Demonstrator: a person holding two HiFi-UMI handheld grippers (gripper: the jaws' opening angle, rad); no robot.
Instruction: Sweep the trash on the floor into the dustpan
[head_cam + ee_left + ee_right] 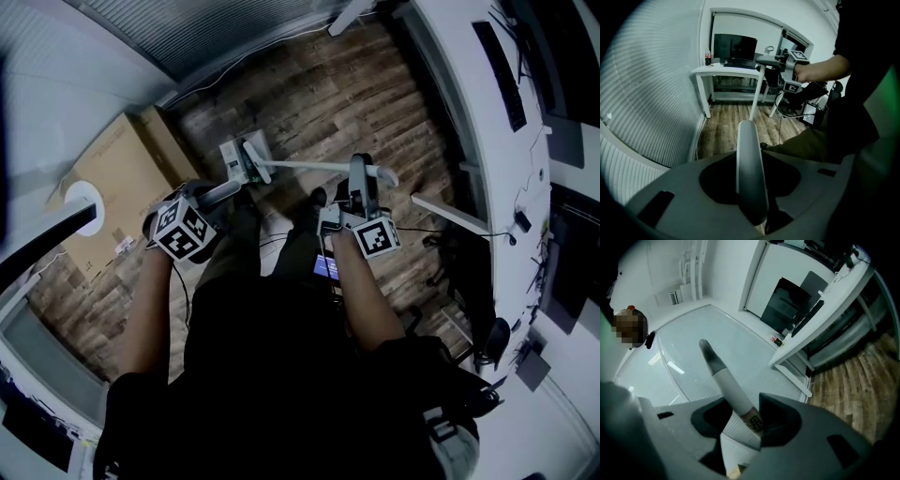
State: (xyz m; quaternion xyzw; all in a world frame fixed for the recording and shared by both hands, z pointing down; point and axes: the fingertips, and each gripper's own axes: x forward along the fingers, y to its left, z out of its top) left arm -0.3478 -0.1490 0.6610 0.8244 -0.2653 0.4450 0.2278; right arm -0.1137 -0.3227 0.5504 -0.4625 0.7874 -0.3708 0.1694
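My left gripper (228, 192) (751, 197) points steeply down, shut on the white dustpan handle (749, 159), which stands up between its jaws. The dustpan (236, 156) lies on the wooden floor just ahead of the person's feet. Level with the floor, my right gripper (361, 174) (740, 427) is shut on the white broom pole (319, 168) (727, 383), whose dark-tipped top end points toward the ceiling. The left gripper view also shows the right gripper (780, 65) holding that pole (757, 93). On the dim floor I cannot make out any trash.
A cardboard box (112, 178) leans at the left. A white desk (487, 141) (726, 71) with a monitor and keyboard runs along the right, its legs (450, 214) reaching onto the floor. Cables and a chair base (450, 258) lie near the right foot. Blinds cover the left wall.
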